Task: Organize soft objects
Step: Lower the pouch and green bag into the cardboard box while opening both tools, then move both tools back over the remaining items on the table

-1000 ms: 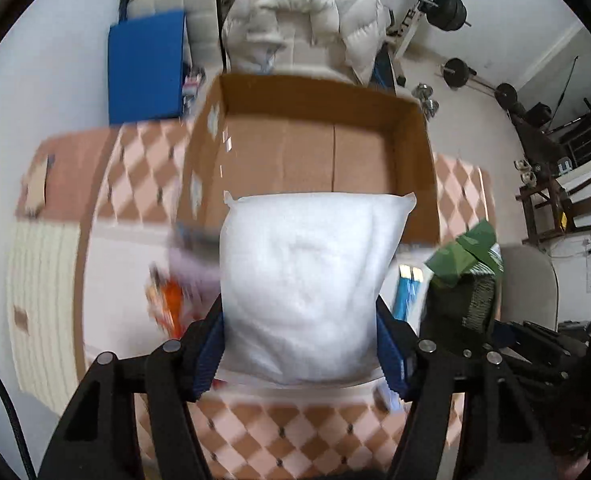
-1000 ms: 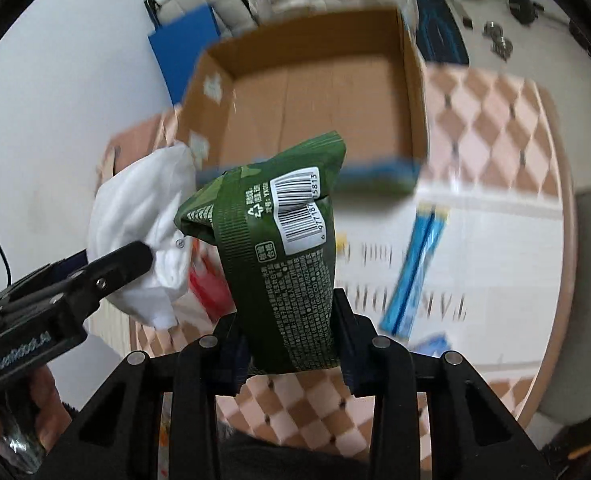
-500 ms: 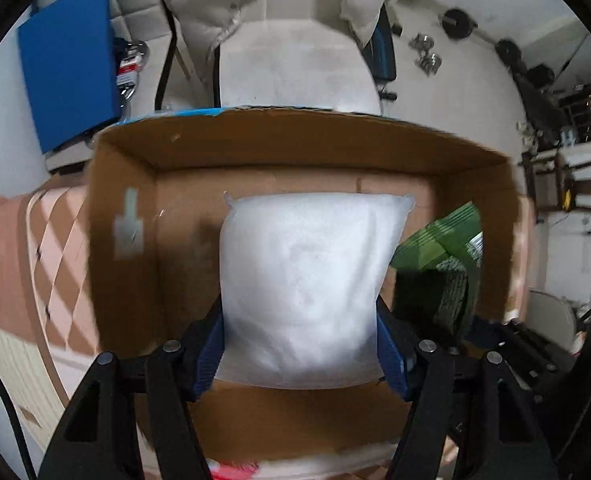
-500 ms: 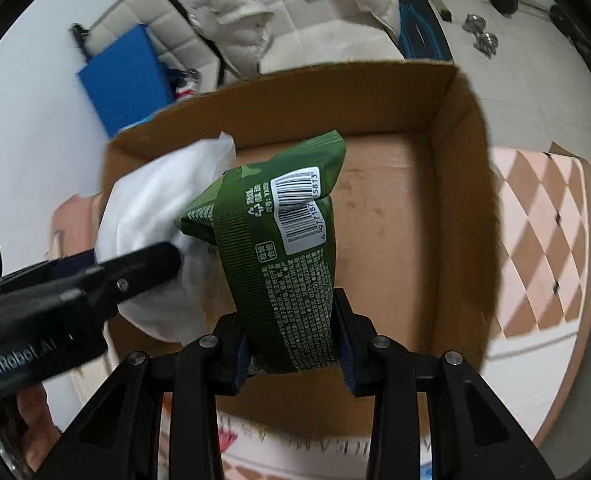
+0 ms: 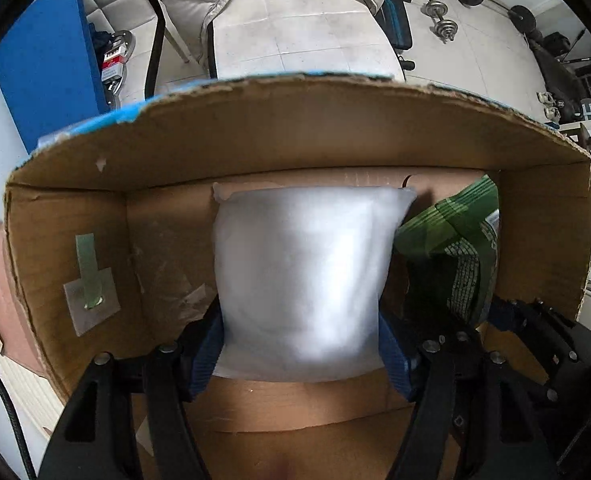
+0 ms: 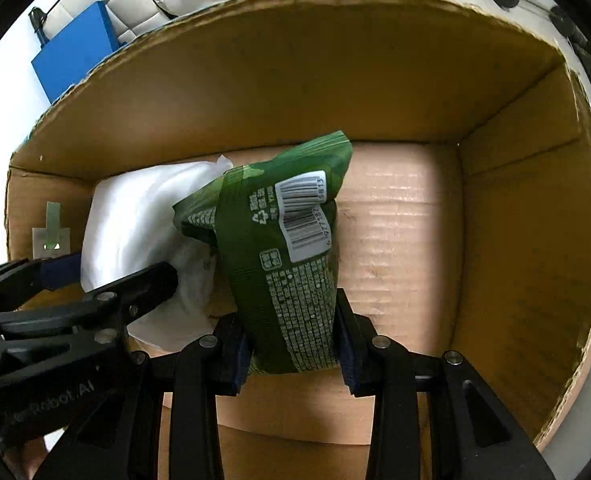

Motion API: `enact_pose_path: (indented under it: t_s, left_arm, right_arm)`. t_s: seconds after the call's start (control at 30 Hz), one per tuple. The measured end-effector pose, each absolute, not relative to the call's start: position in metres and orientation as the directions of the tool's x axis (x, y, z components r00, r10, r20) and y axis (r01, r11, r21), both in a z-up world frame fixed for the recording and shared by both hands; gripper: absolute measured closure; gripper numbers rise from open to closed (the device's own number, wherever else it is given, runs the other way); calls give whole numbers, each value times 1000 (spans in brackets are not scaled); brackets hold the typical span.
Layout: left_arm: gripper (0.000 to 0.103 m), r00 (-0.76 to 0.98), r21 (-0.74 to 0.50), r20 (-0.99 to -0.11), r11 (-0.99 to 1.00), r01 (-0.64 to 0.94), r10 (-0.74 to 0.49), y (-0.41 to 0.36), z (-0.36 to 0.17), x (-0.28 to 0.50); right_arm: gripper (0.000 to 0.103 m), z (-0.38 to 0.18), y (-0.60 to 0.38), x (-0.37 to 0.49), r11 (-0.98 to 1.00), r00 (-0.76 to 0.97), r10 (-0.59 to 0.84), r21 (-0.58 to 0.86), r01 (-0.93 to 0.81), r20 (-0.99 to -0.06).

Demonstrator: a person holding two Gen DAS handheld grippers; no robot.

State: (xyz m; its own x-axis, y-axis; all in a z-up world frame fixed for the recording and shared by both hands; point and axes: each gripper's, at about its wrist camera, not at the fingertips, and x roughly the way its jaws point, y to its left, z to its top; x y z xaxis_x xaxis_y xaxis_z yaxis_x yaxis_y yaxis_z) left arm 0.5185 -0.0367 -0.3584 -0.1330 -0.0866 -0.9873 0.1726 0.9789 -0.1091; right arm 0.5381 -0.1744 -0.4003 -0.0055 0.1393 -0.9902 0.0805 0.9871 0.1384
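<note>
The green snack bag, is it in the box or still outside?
In. The green snack bag, clamped by the right gripper, hangs below the cardboard box's rim, with walls around it. Whether it touches the bottom, cannot tell.

Left wrist view: looks forward along the left gripper (image 5: 299,344), tilted down into the cardboard box (image 5: 295,136), very near; far wall at 12 o'clock, room floor above it.
Right wrist view: looks forward along the right gripper (image 6: 293,344), down into the same box (image 6: 515,184) from close range; box floor at centre.
Shared part: box interior; white pouch (image 5: 299,276) (image 6: 135,216); green packet (image 5: 455,248) (image 6: 287,248) at 3 o'clock in the left view; left gripper (image 6: 107,276) at 8 o'clock in the right view.
</note>
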Motion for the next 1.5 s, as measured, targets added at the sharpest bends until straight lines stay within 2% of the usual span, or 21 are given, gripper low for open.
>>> enact_pose_path:
  t_s: [0.07,0.1,0.13,0.17,0.2,0.3,0.37,0.73,0.87,1.0,1.17,1.2,1.27,1.4,1.5]
  left_arm:
    - [33,-139,-114,-986,980,164,-92,-31,-356,522]
    - [32,-131,-118,-987,980,162,-97,-30,-353,523]
    - [25,-118,-118,-988,980,161,-100,-28,-347,521]
    - [13,-100,-110,-990,982,156,-95,-26,-341,520]
    - [10,-70,-90,-994,984,155,-80,-23,-332,517]
    - [4,-4,-40,-999,985,165,-40,-18,-311,508]
    - [1,25,-31,-999,986,162,-36,-13,-297,500]
    - [1,142,-43,-988,995,86,-55,25,-224,430]
    - [1,193,-4,-981,1000,11,-6,53,-208,375]
    - [1,159,2,-987,993,-119,21,93,-227,305]
    - [1,0,-90,-996,957,-277,-94,133,-295,243]
    - [1,-35,-95,-993,942,-322,-113,140,-313,233]
    - [5,-85,-104,-986,921,-376,-146,148,-342,219]
    - [6,-159,-112,-966,880,-461,-206,156,-384,205]
    - [6,-186,-131,-948,846,-518,-260,159,-404,201]
  right_arm:
    - [63,-399,-172,539,989,-5,133,133,65,-991]
    - [56,-395,-164,533,990,-9,130,129,62,-991]
    - [36,-394,-164,533,990,-14,130,129,62,-991]
    - [24,-392,-163,532,989,-16,133,131,61,-991]
    - [9,-387,-164,530,989,-6,133,132,64,-991]
    - [7,-373,-162,523,993,23,105,106,58,-994]
    - [1,-364,-159,518,995,31,89,90,41,-996]
    - [0,-270,-142,463,995,155,96,98,3,-983]
    - [0,-246,-135,415,994,196,96,83,-75,-976]
    - [0,-238,-125,353,972,200,97,49,-228,-975]
    - [0,-262,-132,287,946,140,-19,-63,-318,-990]
    - [0,-275,-145,272,959,113,-71,-99,-267,-991]
    - [0,-297,-170,254,987,42,-82,-87,-134,-996]
    - [0,-355,-253,196,931,-92,134,94,353,-987]
    - [0,-388,-289,155,803,-98,225,127,582,-969]
